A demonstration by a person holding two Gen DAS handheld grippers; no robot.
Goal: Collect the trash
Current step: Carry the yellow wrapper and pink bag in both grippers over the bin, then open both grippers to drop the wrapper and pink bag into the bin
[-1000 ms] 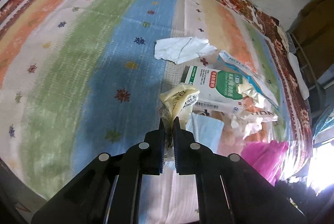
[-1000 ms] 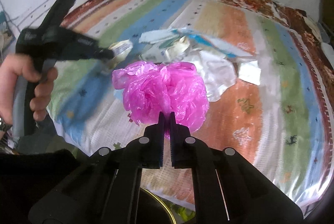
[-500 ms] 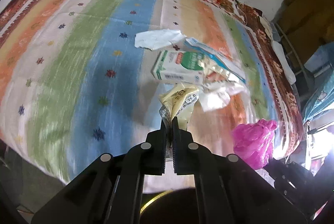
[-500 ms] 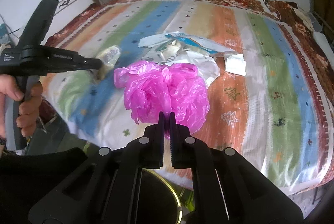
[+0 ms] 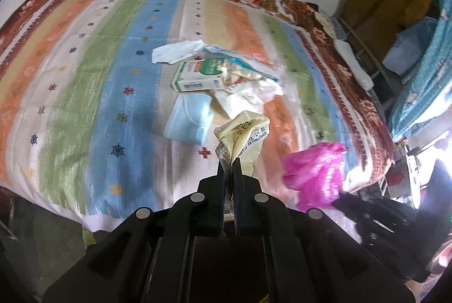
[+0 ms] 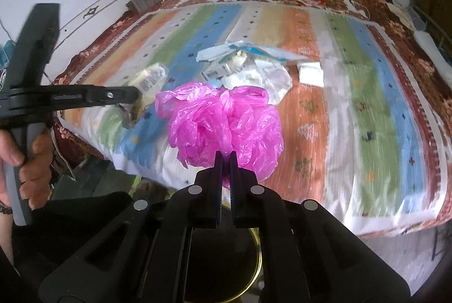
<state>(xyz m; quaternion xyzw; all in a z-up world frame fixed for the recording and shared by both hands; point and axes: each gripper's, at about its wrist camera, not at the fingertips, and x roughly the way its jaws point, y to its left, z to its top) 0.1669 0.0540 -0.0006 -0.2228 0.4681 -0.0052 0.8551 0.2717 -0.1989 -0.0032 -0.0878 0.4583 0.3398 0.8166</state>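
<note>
A: Left gripper (image 5: 229,161), state?

B: Jaws pinched nearly together on a crumpled yellow wrapper (image 5: 242,135). It is gripped at its lower end; the long axis runs up and away from the fingertips, and the printed face with the barcode tilts to the right. It hangs clear of the striped bedspread (image 5: 84,82).

A: Right gripper (image 6: 225,156)?

B: Jaws also closed to a narrow slit, holding a bunched pink plastic bag (image 6: 223,122). The bag balloons above the fingertips, wider than tall. I cannot tell which way its mouth faces, nor whether anything is inside.

A: Relative positions?

B: In the right wrist view, the left gripper comes in from the left, held by the person's hand (image 6: 26,159). The wrapper sits just left of the bag; apart, as far as the motion blur allows.

A: Remaining trash?

B: A pile near the middle of the bedspread: a green-and-white carton (image 5: 199,75) lying flat with its long axis across the stripes, a blue face mask (image 5: 189,119) just in front of it, white crumpled paper (image 5: 176,52) behind, and a small white packet (image 6: 310,73) off to the right.

A: Containers below?

B: A round yellow rim (image 6: 258,255) shows under the right gripper. Its interior is dark, contents not readable.
</note>
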